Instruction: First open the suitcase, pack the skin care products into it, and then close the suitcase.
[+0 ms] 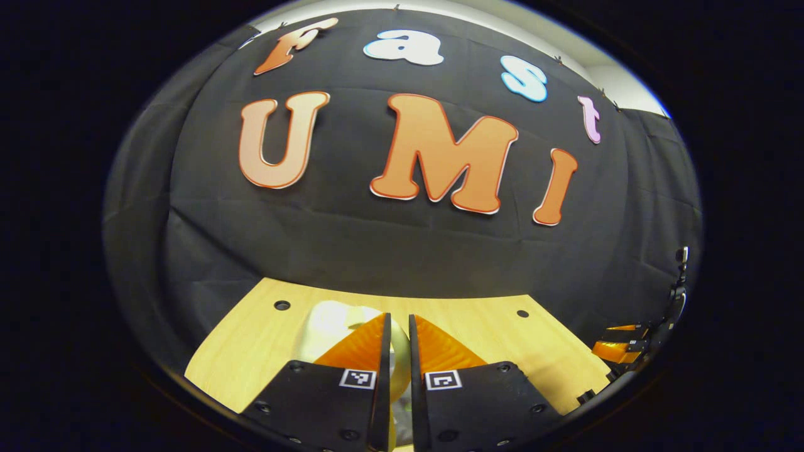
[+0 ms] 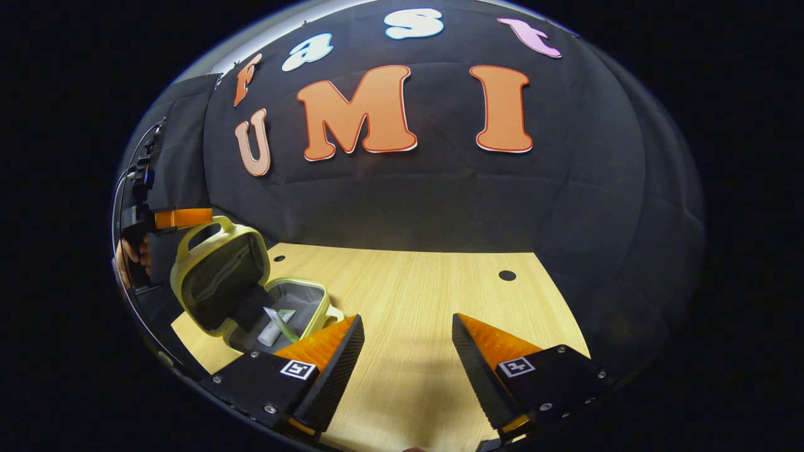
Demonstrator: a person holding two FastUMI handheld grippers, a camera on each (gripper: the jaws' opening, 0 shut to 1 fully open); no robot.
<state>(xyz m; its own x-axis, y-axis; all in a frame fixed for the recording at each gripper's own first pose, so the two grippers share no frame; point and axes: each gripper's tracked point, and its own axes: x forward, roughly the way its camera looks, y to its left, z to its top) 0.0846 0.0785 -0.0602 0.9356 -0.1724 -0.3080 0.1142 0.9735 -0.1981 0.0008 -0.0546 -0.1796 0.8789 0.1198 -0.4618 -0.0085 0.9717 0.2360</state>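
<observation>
Light wooden table [image 2: 408,301] carries the pale yellow suitcase [image 2: 217,276], open, lid upright, a white tube [image 2: 271,331] inside. Left gripper [image 1: 400,339] has its fingers nearly together on the lid's rim. Right gripper [image 2: 407,342] hovers wide open, holding nothing.

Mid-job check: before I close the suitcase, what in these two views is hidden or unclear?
- Left gripper view: the left gripper fingers nearly meet over the pale suitcase; whether they pinch it is hidden.
- Right gripper view: the right gripper's near finger covers the suitcase tray's front; contents beyond one white tube are unclear.
- Right gripper view: the raised lid hides the tray's back.
</observation>
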